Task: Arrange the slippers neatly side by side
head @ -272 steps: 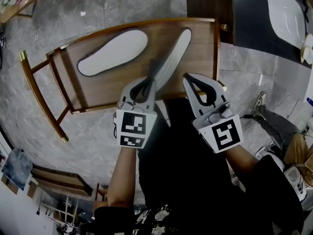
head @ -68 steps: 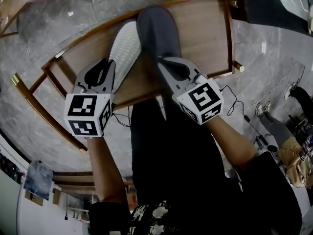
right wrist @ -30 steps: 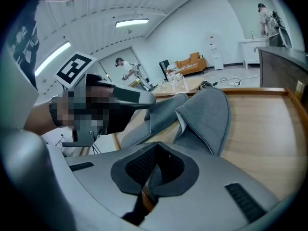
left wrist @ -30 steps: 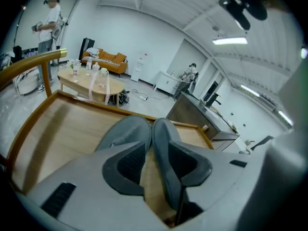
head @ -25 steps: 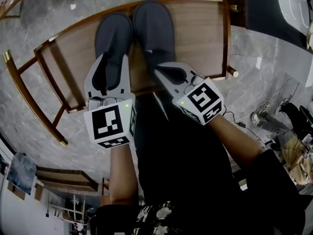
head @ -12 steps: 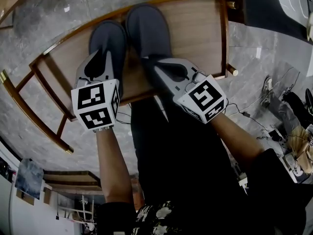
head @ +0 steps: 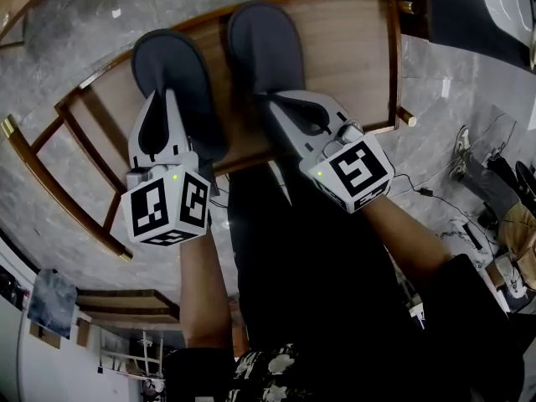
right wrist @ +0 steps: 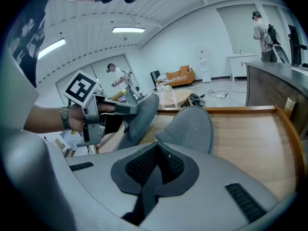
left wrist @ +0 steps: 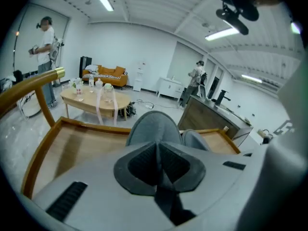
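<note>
Two grey slippers lie toes-away on a wooden table [head: 352, 57]. The left slipper [head: 172, 69] is held at its heel by my left gripper [head: 165, 97], whose jaws have just been closing with the heel between them. From the right gripper view this slipper [right wrist: 139, 114] hangs tilted on its edge under the left gripper [right wrist: 96, 110]. The right slipper [head: 264, 44] lies flat. My right gripper [head: 270, 99] is shut on its heel edge [right wrist: 190, 126]. In the left gripper view the held slipper [left wrist: 151, 126] fills the middle, with the other slipper [left wrist: 199, 139] to its right.
The table has a raised rim [left wrist: 86, 125] and brass-tipped legs [head: 8, 126], and stands on a grey marble floor [head: 50, 82]. A dark cabinet [head: 469, 7] is at the upper right and cables [head: 435, 195] lie on the floor. People [left wrist: 45, 47], a low table [left wrist: 96, 100] and an orange sofa [left wrist: 103, 75] are far off.
My left gripper has closed on the left slipper's heel and rolled. That slipper has shifted left and tilted, opening a gap to the right slipper. The right gripper stays on its slipper.
</note>
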Motion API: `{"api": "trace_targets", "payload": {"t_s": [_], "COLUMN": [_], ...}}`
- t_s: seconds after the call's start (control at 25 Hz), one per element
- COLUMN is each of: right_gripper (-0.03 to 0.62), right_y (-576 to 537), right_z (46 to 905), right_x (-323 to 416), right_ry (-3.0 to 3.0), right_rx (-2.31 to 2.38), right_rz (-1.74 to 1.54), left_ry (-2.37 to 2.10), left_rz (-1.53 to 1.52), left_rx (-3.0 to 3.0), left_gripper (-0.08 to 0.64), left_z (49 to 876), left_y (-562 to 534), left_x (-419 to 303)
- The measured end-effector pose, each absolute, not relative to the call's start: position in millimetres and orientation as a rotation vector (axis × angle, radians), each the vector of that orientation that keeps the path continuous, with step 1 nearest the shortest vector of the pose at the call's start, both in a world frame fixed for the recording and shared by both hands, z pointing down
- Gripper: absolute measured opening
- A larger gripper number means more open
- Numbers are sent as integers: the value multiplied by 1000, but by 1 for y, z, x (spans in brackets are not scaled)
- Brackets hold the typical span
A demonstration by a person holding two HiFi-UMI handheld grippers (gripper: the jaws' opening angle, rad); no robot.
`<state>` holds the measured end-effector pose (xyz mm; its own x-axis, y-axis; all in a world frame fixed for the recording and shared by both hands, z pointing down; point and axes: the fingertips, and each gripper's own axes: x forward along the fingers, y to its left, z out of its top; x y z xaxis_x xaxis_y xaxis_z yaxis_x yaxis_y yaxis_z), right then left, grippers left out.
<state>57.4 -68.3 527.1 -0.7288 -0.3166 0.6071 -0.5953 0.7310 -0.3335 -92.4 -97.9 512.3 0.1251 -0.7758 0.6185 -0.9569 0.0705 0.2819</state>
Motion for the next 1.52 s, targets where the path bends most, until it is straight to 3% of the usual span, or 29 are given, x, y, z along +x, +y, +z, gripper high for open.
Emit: {"api": "trace_targets", "payload": {"t_s": [0.32,0.44,0.64,0.72,0.76,0.84,1.52], "right_gripper": [2,105,161,147,74,24,17], "right_y": [-79,-83,-90,-100,-105,-113,-112], "right_z": [511,508,529,540,544,545,540], "right_x": [45,38,34,37,39,41,27], "right_ry": [-2470,-2493,-2383,-2328,-2306,-2295,-2208], "right_rx": [758,792,848,896,920,968,1361], "right_rz": [556,575,502,547,584,689,1016], "left_ry": [-1692,-1647,-1613,-1616,-1620,-1632,-1632], "left_rz": [305,328,326,319,311,281,144], "left_rx": [1639,1643,1669,1668,1667,1671,1614], "left_gripper": [26,30,64,54,37,32,31], "left_z": [544,552,553,552,551,546,544], "left_y": [-98,-92,-89,-89,-90,-93,-96], "left_x": [-104,-98,-92,-95,-96,-98,-91]}}
